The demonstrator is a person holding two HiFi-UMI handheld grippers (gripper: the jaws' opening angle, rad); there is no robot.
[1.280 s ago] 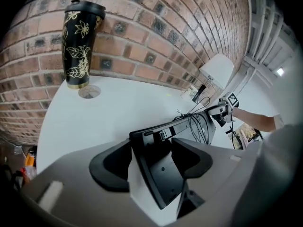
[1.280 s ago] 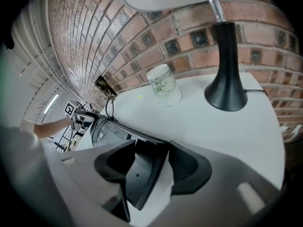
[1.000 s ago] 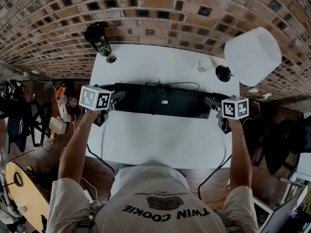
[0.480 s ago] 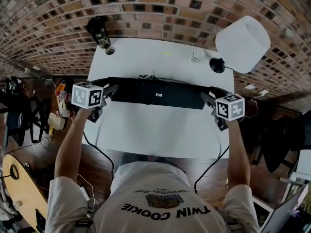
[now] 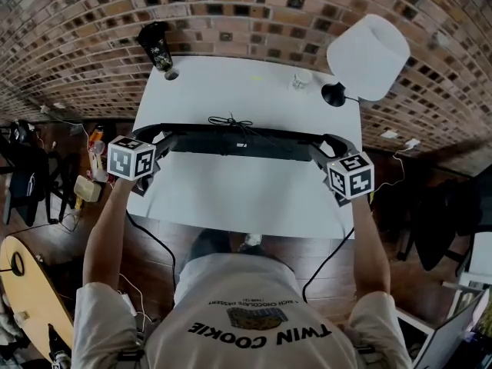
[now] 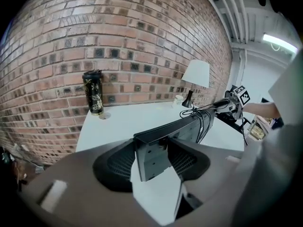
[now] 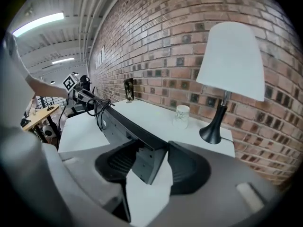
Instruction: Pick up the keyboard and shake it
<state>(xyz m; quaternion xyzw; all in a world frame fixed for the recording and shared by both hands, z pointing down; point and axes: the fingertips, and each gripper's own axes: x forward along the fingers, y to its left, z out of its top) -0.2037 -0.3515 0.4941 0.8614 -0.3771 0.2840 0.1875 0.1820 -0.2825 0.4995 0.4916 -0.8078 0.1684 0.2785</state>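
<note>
The keyboard (image 5: 238, 141) hangs clear of the white surface (image 5: 246, 187), held at its two short ends. In the head view it now shows as a narrow dark strip, where a second ago it showed a broad dark face with a small white label, so it has tipped toward its edge since then. The left claw (image 5: 157, 141) pinches the left end. In the left gripper view that end (image 6: 150, 156) stands between the two pads of the claw (image 6: 151, 163), with bare surface below it. The right claw (image 5: 327, 151) has the other end between its jaws, and they are closing on it. The right gripper view shows this end of the keyboard (image 7: 142, 161) wedged slantwise in the claw (image 7: 152, 163). A bundled black cable (image 5: 228, 121) lies against the middle of the keyboard, as it did before. The other things have kept their places. A black tumbler (image 5: 156, 48) stands at the far left corner by the brick wall (image 5: 254, 6), with a small round piece (image 5: 171, 74) just beside it. A small cup (image 5: 300, 78) and a lamp with a white shade (image 5: 367, 56) stand at the far right.
</note>
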